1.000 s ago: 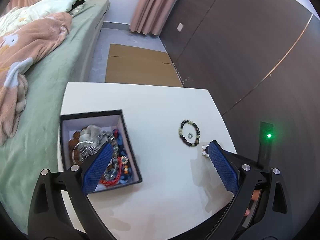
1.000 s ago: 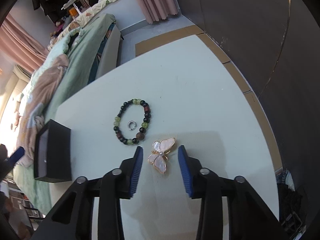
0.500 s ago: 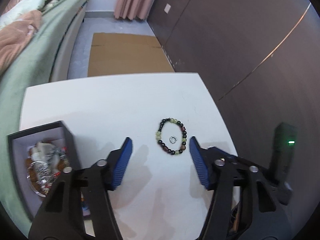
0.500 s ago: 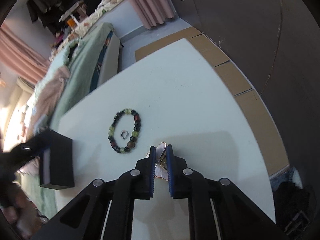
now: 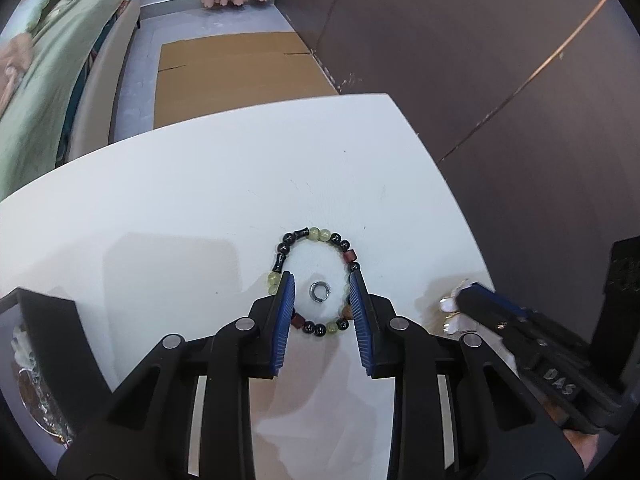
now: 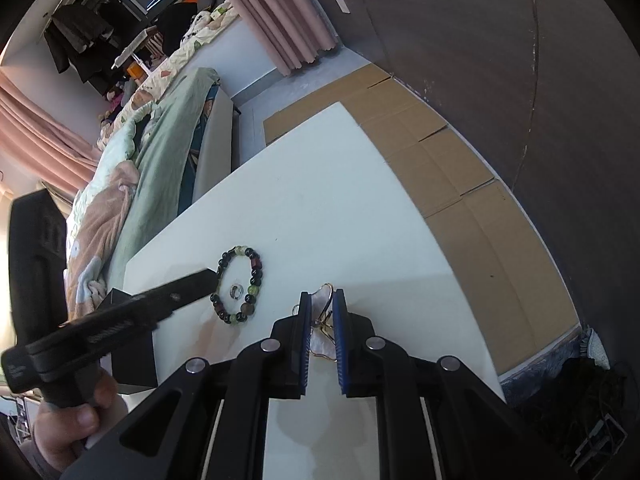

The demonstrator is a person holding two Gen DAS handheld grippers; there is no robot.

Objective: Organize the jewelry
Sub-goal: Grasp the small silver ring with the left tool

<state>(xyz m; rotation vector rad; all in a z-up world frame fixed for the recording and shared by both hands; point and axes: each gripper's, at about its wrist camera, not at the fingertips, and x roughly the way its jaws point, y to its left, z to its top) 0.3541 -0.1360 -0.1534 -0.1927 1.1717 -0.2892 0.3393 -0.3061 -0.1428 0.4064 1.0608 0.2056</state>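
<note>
A beaded bracelet [image 5: 310, 245] of black, green and red beads lies on the white table [image 5: 200, 200], with a small silver ring [image 5: 320, 291] inside its loop. My left gripper [image 5: 322, 294] is open, its fingertips straddling the ring over the bracelet's near side. My right gripper [image 6: 321, 304] is shut on a pearly butterfly brooch [image 6: 322, 330] with gold edging, low over the table. The bracelet [image 6: 240, 288] and ring [image 6: 234, 291] show left of it. The brooch's edge [image 5: 452, 308] peeks out in the left wrist view.
A black jewelry box [image 5: 36, 344] with several pieces inside sits at the table's left edge; it also shows in the right wrist view [image 6: 132, 344]. A bed with green bedding [image 6: 160, 152] lies left, cardboard [image 5: 224, 68] on the floor beyond, a dark wall [image 5: 480, 60] right.
My left gripper moved from the box over to the bracelet and narrowed around the ring. My right gripper closed on the butterfly brooch and lifted it slightly.
</note>
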